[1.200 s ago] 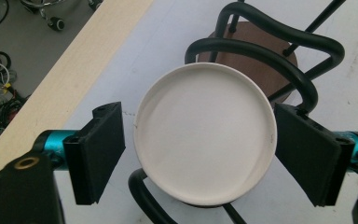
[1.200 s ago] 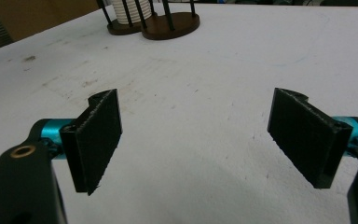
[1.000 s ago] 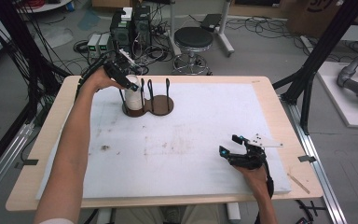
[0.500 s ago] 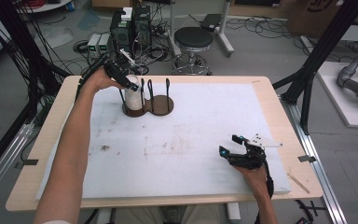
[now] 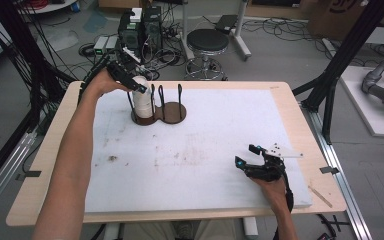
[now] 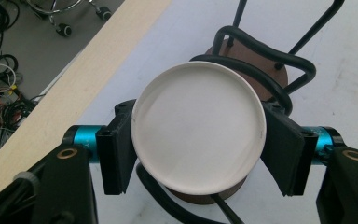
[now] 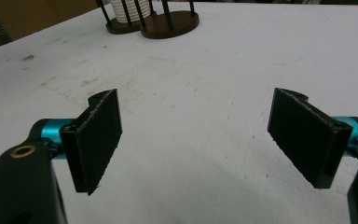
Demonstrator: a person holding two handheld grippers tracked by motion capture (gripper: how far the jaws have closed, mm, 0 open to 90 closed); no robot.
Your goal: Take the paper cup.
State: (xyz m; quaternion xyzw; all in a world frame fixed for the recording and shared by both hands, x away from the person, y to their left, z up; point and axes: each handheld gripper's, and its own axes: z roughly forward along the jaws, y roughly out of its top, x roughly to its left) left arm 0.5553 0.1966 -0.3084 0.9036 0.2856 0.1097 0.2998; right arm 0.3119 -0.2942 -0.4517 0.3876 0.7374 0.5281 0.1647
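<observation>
Cup point(image 6: 198, 127) sat between my left claw point(image 6: 198, 140) pads, upright in the near ring of the wire holder point(image 5: 160, 107), and the jaws had just been closing onto its sides. Looked light, rigid, smooth-walled, probably slippery, so I judged the grip should go below the rim and lift straight up past the wires. Right claw point(image 7: 209, 140) stood spread and empty over the white tabletop point(image 5: 205, 165), well apart. Cables and a stool point(image 5: 208, 42) crowded the floor beyond.

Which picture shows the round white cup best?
The left gripper view: the round white ribbed cup is seen close from above, gripped by the left gripper. The high view shows it small in the dark wooden holder; the right gripper view, its ribbed base.
</observation>
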